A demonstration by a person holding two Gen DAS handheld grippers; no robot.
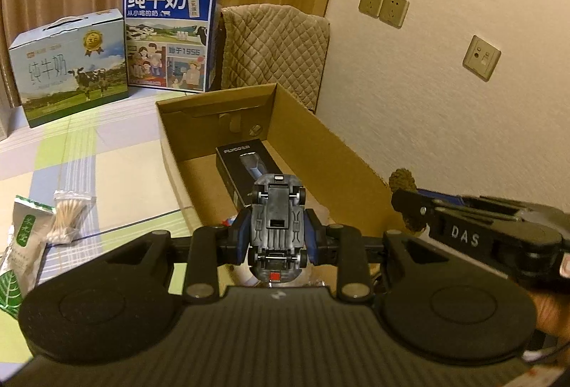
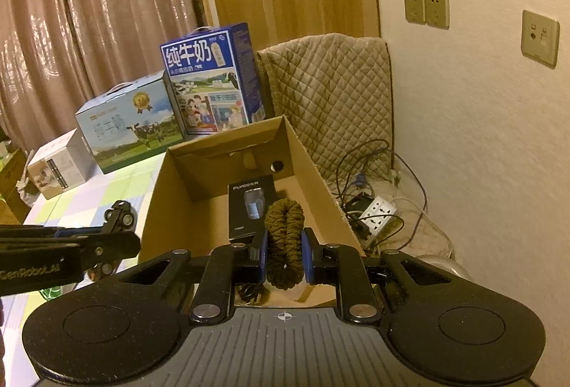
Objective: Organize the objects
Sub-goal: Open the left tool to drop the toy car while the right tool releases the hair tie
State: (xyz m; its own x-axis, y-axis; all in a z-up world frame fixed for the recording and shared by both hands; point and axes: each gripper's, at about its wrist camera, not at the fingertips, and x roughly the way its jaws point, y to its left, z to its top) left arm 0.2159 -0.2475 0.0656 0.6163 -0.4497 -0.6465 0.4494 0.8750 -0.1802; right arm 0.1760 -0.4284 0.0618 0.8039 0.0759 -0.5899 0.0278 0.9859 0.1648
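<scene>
1. My left gripper (image 1: 277, 237) is clamped on a toy car (image 1: 278, 216). The car sits belly-up with its wheels toward the camera and its nose pointing away, at centre frame in the left wrist view. I judge that hold suits a drop into the box.
2. My right gripper (image 2: 285, 253) is pinched narrow around a brown knitted loop (image 2: 284, 237), held at lower centre of the right wrist view. The loop pokes up past the pads.
3. The open cardboard box (image 1: 171, 151) fills the middle of both views, and I read it as the destination. A black product box (image 2: 251, 205) already lies flat on its floor, toward the far end.
4. Both grippers tilt downward over the box's near end, side by side. The right one shows at the right edge of the left view.
5. A bag of cotton swabs (image 1: 69, 216) and a green-and-white packet (image 1: 17, 244) lie on the checked mat (image 1: 117, 173) at lower left, seemingly not yet sorted.
6. Two milk cartons (image 1: 171, 34) stand behind the box, upper left.
</scene>
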